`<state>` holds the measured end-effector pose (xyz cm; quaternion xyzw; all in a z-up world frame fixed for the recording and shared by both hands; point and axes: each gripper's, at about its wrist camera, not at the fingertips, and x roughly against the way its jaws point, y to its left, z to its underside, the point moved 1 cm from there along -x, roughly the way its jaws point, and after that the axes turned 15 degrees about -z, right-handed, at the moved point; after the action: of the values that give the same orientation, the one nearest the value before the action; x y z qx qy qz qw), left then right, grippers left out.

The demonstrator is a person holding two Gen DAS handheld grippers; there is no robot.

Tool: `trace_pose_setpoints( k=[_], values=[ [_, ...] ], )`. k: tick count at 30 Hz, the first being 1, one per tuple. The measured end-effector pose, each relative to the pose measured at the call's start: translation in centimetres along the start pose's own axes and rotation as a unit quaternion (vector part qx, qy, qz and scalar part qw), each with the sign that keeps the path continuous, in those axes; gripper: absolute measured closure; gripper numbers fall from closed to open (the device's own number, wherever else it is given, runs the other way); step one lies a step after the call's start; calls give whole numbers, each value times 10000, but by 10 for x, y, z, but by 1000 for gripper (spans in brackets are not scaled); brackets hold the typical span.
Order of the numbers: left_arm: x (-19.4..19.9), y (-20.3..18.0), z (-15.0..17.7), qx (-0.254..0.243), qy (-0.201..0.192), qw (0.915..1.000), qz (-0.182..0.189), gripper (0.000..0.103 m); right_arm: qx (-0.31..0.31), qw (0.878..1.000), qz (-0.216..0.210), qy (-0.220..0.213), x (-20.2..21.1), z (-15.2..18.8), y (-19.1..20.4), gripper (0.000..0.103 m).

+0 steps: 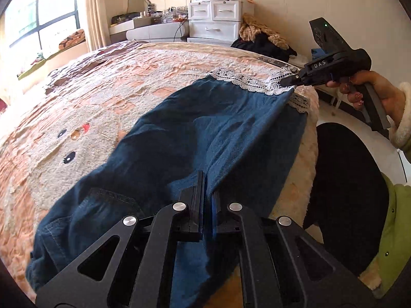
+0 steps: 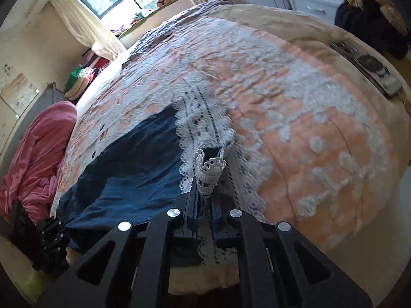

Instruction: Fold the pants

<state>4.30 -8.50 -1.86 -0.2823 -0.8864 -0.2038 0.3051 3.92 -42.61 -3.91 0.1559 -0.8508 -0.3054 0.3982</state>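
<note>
Dark blue denim pants (image 1: pixel 179 141) with white lace hems (image 1: pixel 246 79) lie stretched along the near edge of the bed. My left gripper (image 1: pixel 208 192) is shut on the pants' near edge close to the waist. My right gripper (image 1: pixel 289 80) is shut on the lace hem at the far end. In the right wrist view the right gripper (image 2: pixel 205 195) pinches a bunch of the lace hem (image 2: pixel 209 169), with the blue pants (image 2: pixel 133 174) running off to the left, where the left gripper (image 2: pixel 52 233) shows.
The bed (image 1: pixel 102 97) has a peach and white plush cover with a cartoon face. White drawers (image 1: pixel 215 23) and a clothes pile (image 1: pixel 262 36) stand behind it. A pink blanket (image 2: pixel 36 159) lies at the bed's head. A remote tray (image 2: pixel 370 64) sits on the bed's edge.
</note>
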Motion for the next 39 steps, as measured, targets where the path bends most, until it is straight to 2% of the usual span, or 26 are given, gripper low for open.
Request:
trace_pose_setpoints(
  k=[2,5,9,12,15,17,19,22,24,27,29,32,33,35,36,37,38,39],
  values=[
    [0,-6,5,28,-15,10000,43,102,-194,9997,-94,-95,9,7,-6,96],
    [4,-9,8,-14,-56,10000,59,102,-85,9997,-138,-176,22,17,-1,96],
    [3,-10,11,-177,-33,9998,-46,102,-75,9998,-41,197,10,35,-6,96],
    [2,-14,15,-277,37,9996,36,102,-111,9998,-69,176,12,40,-14,96],
    [3,-20,20,-459,50,9989,15,102,-175,9996,-97,214,20,43,-18,93],
    [2,-22,24,-502,60,9987,3,102,-153,9995,-105,273,25,42,-18,87],
    [0,-23,26,-490,104,9987,-27,100,-21,9996,134,254,33,40,-14,70],
    [-4,-21,25,-465,140,9988,-58,100,318,9981,533,-65,50,29,-3,69],
    [-3,-21,27,-458,132,9988,-76,100,638,9962,525,-291,56,23,10,69],
    [-5,-22,28,-393,162,9991,-91,100,1118,9936,116,-119,39,20,33,69],
    [-5,-24,30,-365,182,9991,-120,100,1410,9896,183,227,12,23,39,70],
    [-3,-26,34,-301,227,9992,-89,94,1325,9850,695,865,-33,32,16,71],
    [-1,-25,35,-246,252,9994,-33,88,1344,9853,684,799,-35,34,14,71],
    [7,-21,34,-79,295,9995,86,78,1409,9843,611,866,-30,32,19,64],
    [15,-16,32,54,251,9994,215,68,1370,9856,471,866,-24,28,23,61],
    [26,-8,28,210,107,9991,357,60,1389,9869,320,756,-16,22,28,61],
    [38,1,21,374,-76,9982,468,57,1487,9869,185,600,-6,16,36,61],
    [48,11,13,518,-245,9971,506,50,1624,9858,81,426,1,8,44,57]
  ],
)
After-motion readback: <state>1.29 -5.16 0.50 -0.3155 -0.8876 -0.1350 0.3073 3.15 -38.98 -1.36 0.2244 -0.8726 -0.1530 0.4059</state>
